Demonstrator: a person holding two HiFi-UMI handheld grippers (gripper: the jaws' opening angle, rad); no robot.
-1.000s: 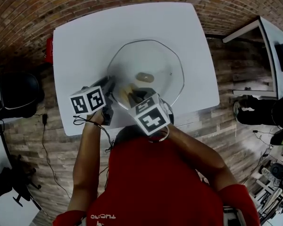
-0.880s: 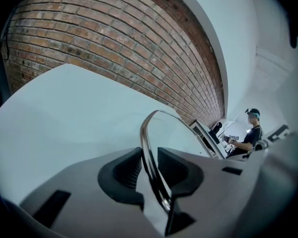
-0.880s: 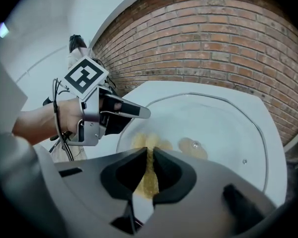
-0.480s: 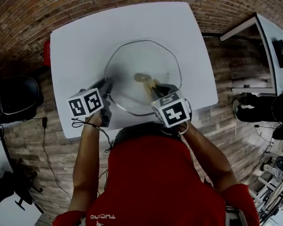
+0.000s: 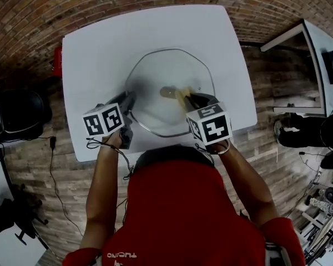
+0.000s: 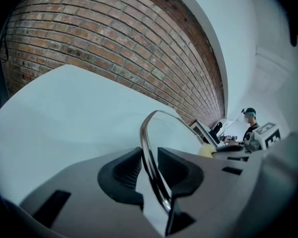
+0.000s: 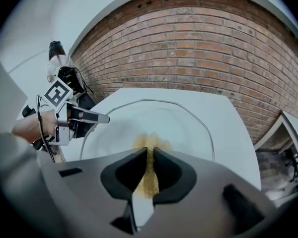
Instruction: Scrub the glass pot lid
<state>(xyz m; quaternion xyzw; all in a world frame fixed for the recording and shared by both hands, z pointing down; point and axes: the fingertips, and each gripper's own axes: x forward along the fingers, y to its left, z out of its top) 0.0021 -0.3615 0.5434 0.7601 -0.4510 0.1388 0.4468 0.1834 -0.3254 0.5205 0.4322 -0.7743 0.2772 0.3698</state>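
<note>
Left gripper (image 6: 150,168) fingers (image 6: 123,170) clamped on glass pot lid (image 5: 166,71) rim, right gripper (image 7: 148,171) fingers (image 7: 125,175) pinching yellow scrubber (image 7: 150,144)

**What the Views Leave Out**

In the head view the marker cube (image 5: 104,121) of the left hand-held gripper (image 5: 127,100) covers most of its jaws. The right hand-held gripper (image 5: 187,100) hides the near right rim of the glass pot lid (image 5: 155,71). The wearer's head (image 5: 169,155) covers part of the worktop's (image 5: 100,43) near edge. A red thing (image 5: 57,60) shows only as a sliver past the worktop's left side, unidentifiable. In the right gripper view the yellowish scrub pad (image 7: 149,175) sits mostly buried between the jaws. In the left gripper view a distant figure (image 6: 249,123) is too small to make out.
</note>
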